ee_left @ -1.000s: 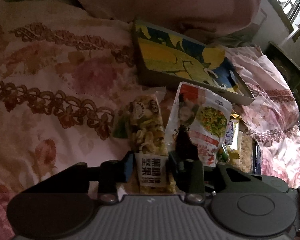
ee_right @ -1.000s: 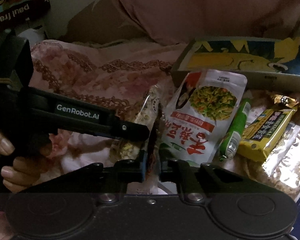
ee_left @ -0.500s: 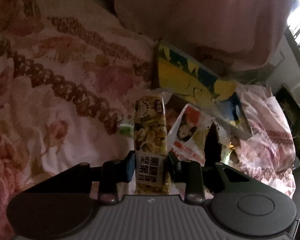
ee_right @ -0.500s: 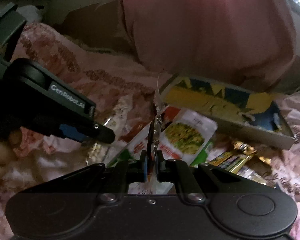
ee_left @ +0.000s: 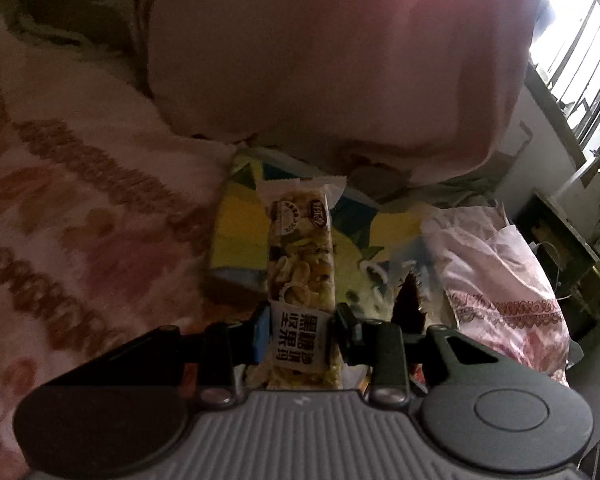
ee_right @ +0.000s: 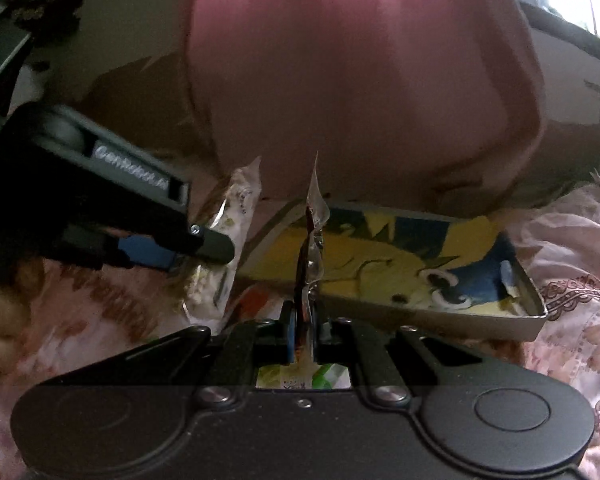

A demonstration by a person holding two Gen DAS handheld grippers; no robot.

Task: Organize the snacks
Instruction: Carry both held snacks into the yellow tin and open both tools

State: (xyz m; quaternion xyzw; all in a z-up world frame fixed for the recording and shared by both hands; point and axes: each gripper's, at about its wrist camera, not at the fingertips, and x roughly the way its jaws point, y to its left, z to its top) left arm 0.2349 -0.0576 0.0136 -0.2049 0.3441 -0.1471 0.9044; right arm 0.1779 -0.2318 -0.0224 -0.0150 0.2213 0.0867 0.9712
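Observation:
My left gripper (ee_left: 300, 334) is shut on a nut bar in a clear wrapper (ee_left: 300, 248), which stands up between the pads above the bed. My right gripper (ee_right: 304, 336) is shut on a thin dark foil packet (ee_right: 310, 240), seen edge-on and upright. Ahead of both lies a shallow box with a yellow and blue cartoon print (ee_right: 400, 264) (ee_left: 240, 236). In the right wrist view the left gripper (ee_right: 204, 246) is at the left with the nut bar (ee_right: 236, 216) in it. The dark packet's tip (ee_left: 410, 300) shows in the left wrist view.
A large pink pillow (ee_left: 332, 56) rises right behind the box. The floral bedspread (ee_left: 68, 200) stretches away to the left. More snack packets (ee_right: 300, 376) lie under my right gripper. A barred window (ee_left: 580, 48) and dark furniture (ee_left: 564, 248) are at the far right.
Both grippers have risen off the bed with their snacks and moved toward the cartoon box and pillow. The green-pea pouch and other packets have dropped out of the left view.

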